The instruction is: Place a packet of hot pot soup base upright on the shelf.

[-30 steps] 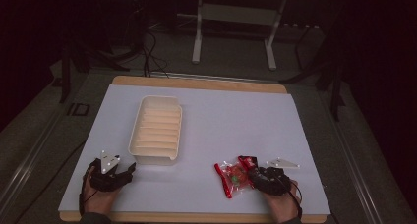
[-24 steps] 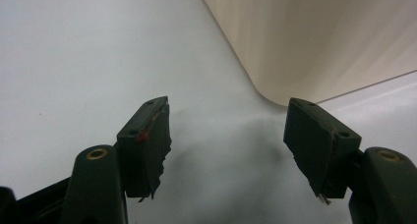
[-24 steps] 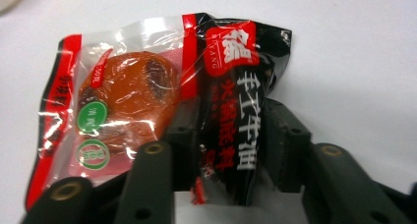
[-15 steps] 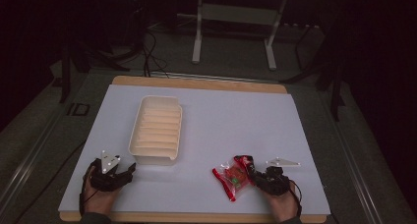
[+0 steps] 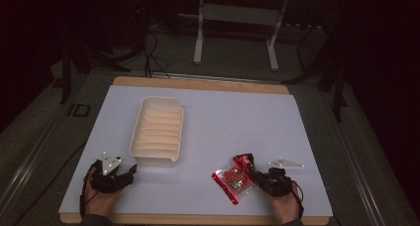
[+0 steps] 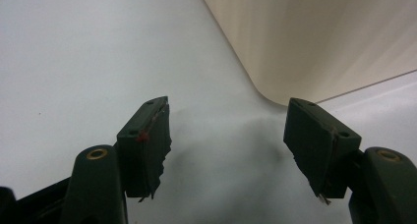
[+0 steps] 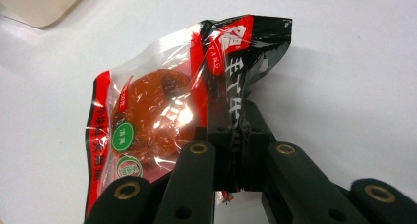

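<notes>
Right gripper (image 7: 236,130) just closed, clamped on the edge of the red snack packet (image 7: 167,111), lying on the worktop (image 5: 223,122) near the front edge. Left gripper (image 6: 226,135) apart, idle beside the tray (image 5: 148,107). Packet grasped, not yet lifted; transfer, probably to the tray, left.

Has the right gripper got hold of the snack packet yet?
Touching. In the right gripper view, the right gripper has its jaws shut on the edge of the snack packet, with the wrapper pinched between them.

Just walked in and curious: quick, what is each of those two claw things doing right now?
Left gripper: open, holding nothing, beside the cream plastic ribbed tray.
Right gripper: jaws just closed, pinching the red-and-clear plastic snack packet.
</notes>
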`<state>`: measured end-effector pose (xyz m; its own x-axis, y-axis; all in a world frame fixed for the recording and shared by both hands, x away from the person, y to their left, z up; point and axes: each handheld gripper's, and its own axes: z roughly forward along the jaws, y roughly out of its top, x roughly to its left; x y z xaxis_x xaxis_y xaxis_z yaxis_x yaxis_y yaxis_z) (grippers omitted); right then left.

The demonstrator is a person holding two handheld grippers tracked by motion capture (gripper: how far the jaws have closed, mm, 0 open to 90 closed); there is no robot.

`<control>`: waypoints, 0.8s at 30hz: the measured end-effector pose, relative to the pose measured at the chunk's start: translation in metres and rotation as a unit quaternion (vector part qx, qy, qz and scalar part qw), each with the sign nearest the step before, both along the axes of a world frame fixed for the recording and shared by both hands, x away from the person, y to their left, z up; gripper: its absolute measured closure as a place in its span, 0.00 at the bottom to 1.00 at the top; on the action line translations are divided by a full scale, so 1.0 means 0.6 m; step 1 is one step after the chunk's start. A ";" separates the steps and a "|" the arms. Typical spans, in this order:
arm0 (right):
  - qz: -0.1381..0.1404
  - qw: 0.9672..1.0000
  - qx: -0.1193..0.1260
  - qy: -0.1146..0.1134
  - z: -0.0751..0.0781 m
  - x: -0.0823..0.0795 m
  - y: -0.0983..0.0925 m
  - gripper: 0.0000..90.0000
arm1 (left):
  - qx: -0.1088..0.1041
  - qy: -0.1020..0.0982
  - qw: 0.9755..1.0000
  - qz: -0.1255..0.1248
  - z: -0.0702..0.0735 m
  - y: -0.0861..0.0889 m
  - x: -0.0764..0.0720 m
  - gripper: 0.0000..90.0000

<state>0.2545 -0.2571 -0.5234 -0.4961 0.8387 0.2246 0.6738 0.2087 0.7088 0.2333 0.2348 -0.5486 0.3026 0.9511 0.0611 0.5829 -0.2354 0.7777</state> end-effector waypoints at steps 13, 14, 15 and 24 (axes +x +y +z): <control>0.007 1.000 -0.014 -0.026 0.023 0.001 0.000 0.97 | 0.000 -0.003 1.000 0.001 0.000 0.000 -0.001 0.38; 0.009 0.999 -0.017 -0.027 0.025 0.002 0.001 0.97 | 0.001 -0.002 1.000 0.001 0.000 0.000 -0.001 0.38; 0.012 0.999 -0.020 -0.031 0.027 0.003 0.002 0.97 | 0.001 -0.001 1.000 0.001 0.000 0.000 -0.001 0.38; 0.027 0.998 -0.038 -0.043 0.044 0.009 0.009 0.97 | 0.001 -0.002 1.000 0.000 0.001 0.001 -0.001 0.38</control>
